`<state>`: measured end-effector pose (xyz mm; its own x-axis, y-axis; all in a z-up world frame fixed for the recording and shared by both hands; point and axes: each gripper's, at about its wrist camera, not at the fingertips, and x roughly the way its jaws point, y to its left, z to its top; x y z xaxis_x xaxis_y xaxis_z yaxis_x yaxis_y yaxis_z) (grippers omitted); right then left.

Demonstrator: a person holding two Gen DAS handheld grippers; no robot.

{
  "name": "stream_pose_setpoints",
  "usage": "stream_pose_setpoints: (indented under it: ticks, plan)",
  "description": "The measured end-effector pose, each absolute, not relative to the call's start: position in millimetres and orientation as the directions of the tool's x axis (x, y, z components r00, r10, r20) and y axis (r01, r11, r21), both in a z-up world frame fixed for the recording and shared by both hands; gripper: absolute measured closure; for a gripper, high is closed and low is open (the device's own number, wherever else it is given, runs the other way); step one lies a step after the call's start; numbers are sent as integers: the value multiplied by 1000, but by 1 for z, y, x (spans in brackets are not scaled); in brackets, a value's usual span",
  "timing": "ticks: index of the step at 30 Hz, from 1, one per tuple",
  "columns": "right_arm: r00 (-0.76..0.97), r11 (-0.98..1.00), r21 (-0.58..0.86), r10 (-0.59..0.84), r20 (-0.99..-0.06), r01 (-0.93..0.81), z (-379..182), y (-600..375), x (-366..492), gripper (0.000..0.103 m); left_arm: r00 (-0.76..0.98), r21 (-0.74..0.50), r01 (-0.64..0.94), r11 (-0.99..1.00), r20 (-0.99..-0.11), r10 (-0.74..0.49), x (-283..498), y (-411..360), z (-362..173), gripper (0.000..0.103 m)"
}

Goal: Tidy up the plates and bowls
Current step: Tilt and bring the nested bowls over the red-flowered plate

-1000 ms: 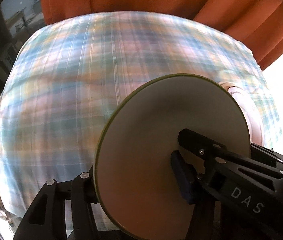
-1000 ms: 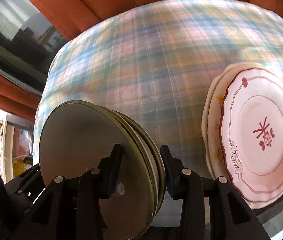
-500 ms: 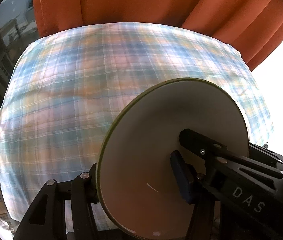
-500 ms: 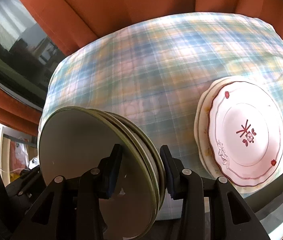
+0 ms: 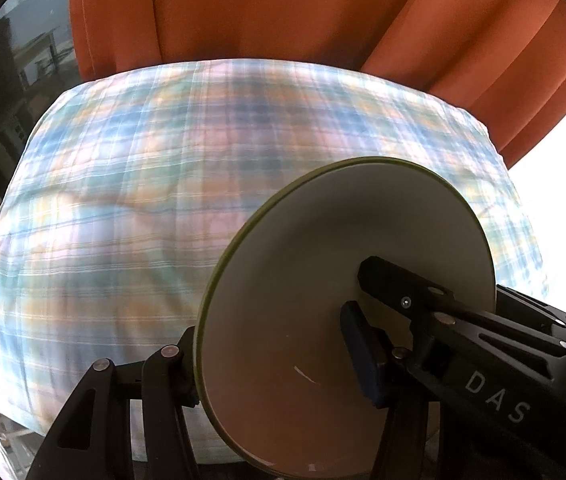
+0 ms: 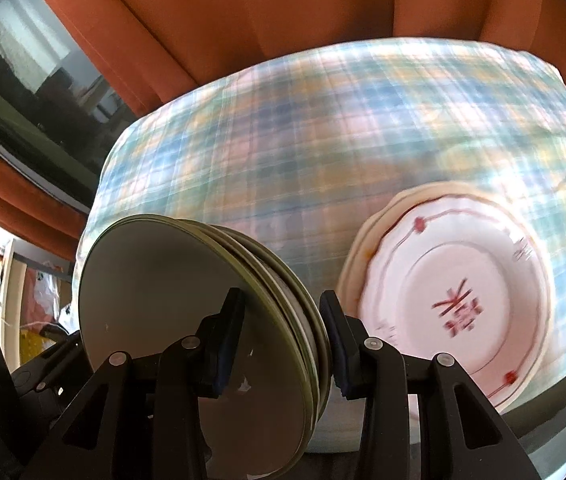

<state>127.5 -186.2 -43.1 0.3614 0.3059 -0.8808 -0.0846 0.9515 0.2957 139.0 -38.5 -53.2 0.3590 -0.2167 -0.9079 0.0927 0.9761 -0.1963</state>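
Although both views are motion-blurred across the plaid cloth, the held items stay sharp enough to log.

Hidden or unclear: in the left wrist view, the left finger of the left tool disappears behind the green-rimmed bowl, so its pad contact cannot be seen. The bowl's lower edge is cut off at the bottom of the frame. In the right wrist view the count within the stack of green-rimmed plates is hard to settle; several rims show at its right edge. The patterned plates at lower right are smeared, and the red motif is not legible.

Pose: the left tool is clamped on the bowl's wall, blue pad against the inside face, the bowl standing on edge with its opening toward frame right. The right tool is closed around the plate stack, which also stands on edge, one pad on each outer face. Both tools are raised above the tabletop.

View differences: only the right wrist view shows the patterned plates, lying flat and stacked on the cloth, lower right, apart from the held stack. Only the left wrist view shows the bowl. Orange curtain fills the top of both frames; a dark window sits upper left.
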Motion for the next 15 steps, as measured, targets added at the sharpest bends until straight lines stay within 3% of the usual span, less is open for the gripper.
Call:
stream_pose_setpoints:
  ticks: [15]
  plan:
    - [355,944,303,331,-874,-133,-35,-262,140,61,393,-192,58,980,-898,-199,145,-111,-55,46]
